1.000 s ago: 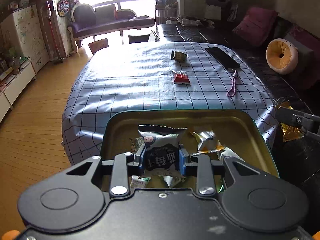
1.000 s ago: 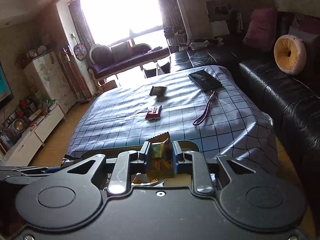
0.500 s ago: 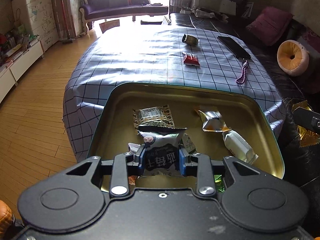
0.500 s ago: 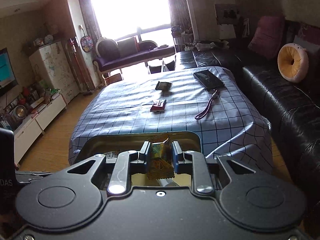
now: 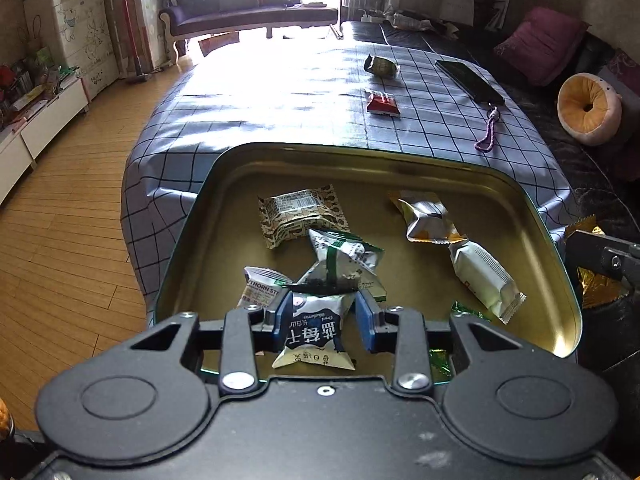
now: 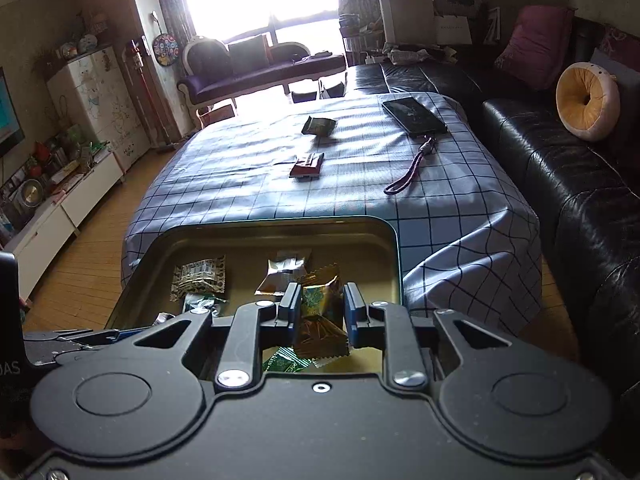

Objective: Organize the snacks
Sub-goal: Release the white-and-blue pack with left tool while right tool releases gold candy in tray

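Our left gripper (image 5: 325, 318) is opening, the white-and-navy snack packet (image 5: 314, 330) loose between its pads above the gold tin (image 5: 558, 256). Only the right view shows our right gripper (image 6: 320, 307) clamping a gold packet (image 6: 320, 312).

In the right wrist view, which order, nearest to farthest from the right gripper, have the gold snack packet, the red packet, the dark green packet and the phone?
1. Gold snack packet, between the right gripper fingers.
2. Red packet, mid-table.
3. Dark green packet, farther back, centre.
4. Phone, far right; depth close to the green packet's.
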`<state>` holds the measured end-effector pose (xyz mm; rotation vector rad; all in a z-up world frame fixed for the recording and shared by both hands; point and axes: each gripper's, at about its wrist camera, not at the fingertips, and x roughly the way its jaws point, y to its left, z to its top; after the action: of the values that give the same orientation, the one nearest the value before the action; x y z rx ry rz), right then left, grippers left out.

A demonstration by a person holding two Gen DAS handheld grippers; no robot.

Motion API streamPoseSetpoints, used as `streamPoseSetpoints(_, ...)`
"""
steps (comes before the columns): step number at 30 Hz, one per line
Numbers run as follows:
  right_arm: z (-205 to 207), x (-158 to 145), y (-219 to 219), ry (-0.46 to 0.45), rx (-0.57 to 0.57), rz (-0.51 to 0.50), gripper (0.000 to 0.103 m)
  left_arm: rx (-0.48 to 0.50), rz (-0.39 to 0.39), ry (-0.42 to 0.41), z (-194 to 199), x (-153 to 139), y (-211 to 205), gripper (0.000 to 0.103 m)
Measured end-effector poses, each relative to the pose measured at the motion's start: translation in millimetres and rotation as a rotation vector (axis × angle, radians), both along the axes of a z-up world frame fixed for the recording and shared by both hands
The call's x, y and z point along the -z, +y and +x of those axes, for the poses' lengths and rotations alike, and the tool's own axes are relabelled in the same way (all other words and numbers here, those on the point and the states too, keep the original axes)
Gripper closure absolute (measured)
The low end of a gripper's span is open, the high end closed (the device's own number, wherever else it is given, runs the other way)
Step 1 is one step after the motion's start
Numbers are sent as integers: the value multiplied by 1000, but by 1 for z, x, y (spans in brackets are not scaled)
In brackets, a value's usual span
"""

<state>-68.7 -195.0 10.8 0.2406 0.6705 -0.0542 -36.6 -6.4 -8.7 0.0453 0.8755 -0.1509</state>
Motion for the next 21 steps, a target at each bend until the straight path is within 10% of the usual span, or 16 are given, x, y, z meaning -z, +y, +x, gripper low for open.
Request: streamPoseSetpoints(21,3,8,12,56,-31,-42,71,-74,68,-81,-23,-7,-4,65)
